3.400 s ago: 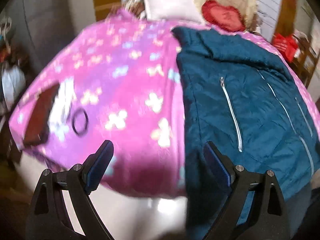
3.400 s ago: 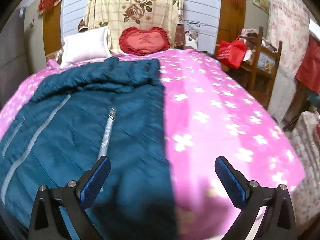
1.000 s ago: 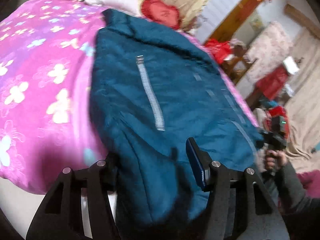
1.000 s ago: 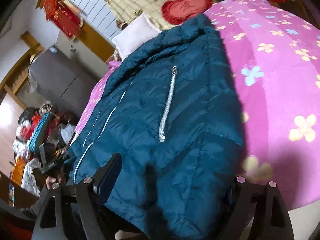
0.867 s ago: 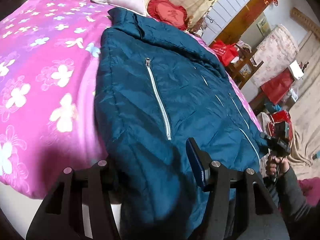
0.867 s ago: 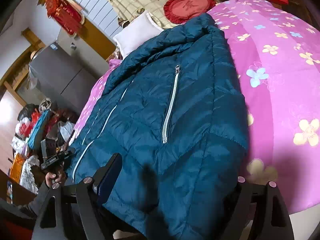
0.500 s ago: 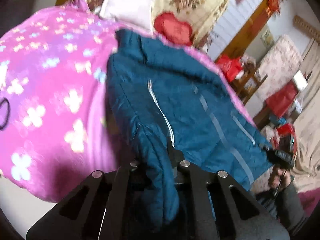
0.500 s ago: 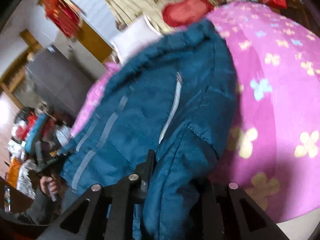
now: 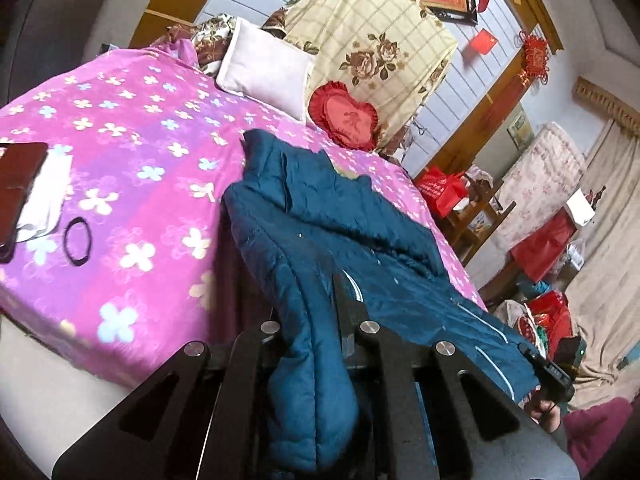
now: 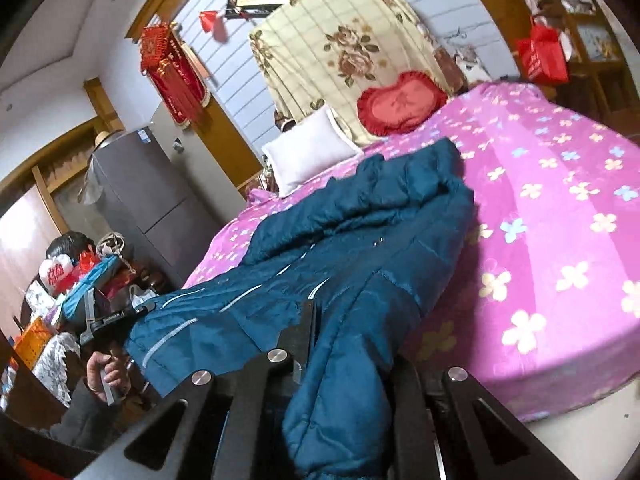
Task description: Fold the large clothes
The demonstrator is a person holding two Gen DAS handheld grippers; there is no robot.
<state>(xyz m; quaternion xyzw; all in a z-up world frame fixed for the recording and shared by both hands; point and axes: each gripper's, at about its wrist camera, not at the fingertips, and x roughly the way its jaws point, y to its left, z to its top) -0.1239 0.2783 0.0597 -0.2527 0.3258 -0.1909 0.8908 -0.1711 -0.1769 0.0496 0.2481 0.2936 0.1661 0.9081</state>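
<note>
A dark teal puffer jacket (image 9: 344,216) lies lengthwise on a bed with a pink flowered sheet (image 9: 132,168). My left gripper (image 9: 312,320) is shut on the jacket's near left hem corner and holds it lifted off the bed. My right gripper (image 10: 344,340) is shut on the jacket's (image 10: 360,232) near right hem corner, also lifted. The hem sags between the two grippers. Each gripper shows far off in the other's view, the right one (image 9: 548,372) and the left one (image 10: 108,320).
A dark phone on white paper (image 9: 24,188) and a black hair tie (image 9: 78,236) lie on the sheet at left. A white pillow (image 9: 264,68) and a red heart cushion (image 9: 344,120) sit at the headboard. A grey fridge (image 10: 148,200) and clutter stand beside the bed.
Both grippers closed on the jacket's hem corners and lifted them. The jacket's lower part has risen off the bed and bunched toward the collar.
</note>
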